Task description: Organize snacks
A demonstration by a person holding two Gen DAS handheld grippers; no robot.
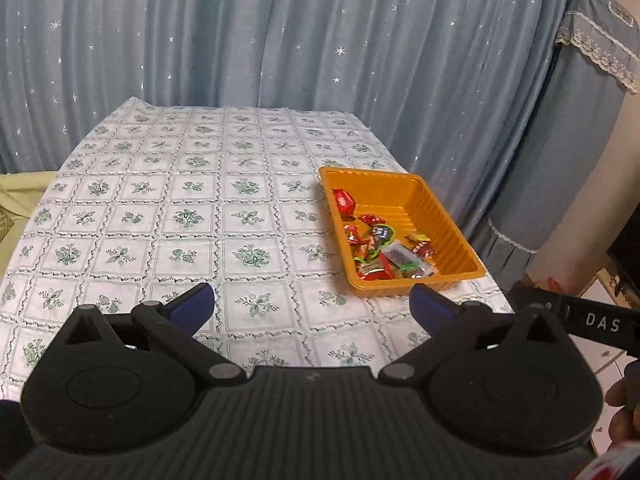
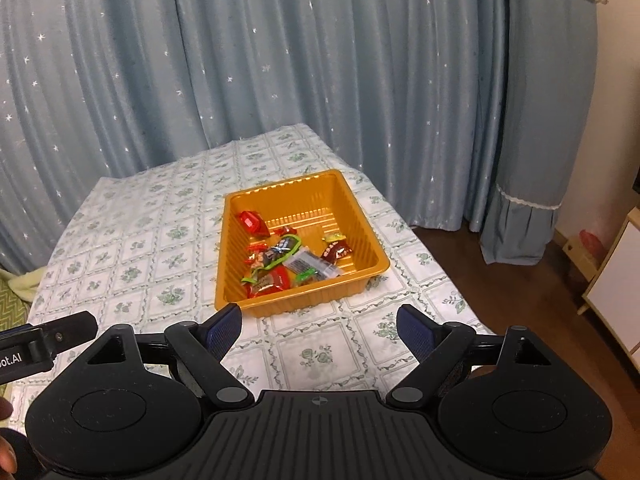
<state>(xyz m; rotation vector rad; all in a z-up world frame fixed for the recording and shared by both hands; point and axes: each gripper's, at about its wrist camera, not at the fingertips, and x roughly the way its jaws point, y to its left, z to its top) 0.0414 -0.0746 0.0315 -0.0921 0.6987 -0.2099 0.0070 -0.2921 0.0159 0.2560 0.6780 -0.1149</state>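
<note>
An orange plastic tray (image 1: pixel 432 204) stands on the table's right side and holds several wrapped snacks (image 1: pixel 380 250), mostly red, some with green and clear wrappers. It also shows in the right wrist view (image 2: pixel 360 216) with the snacks (image 2: pixel 286 260) heaped in its near left part. My left gripper (image 1: pixel 314 306) is open and empty, above the cloth to the near left of the tray. My right gripper (image 2: pixel 320 324) is open and empty, just in front of the tray's near edge.
The table carries a white cloth with green floral squares (image 1: pixel 180 216). Blue star-print curtains (image 1: pixel 280 40) hang behind it. A covered appliance (image 1: pixel 580 140) stands to the right. A white cabinet (image 2: pixel 616 284) and wood floor lie at far right.
</note>
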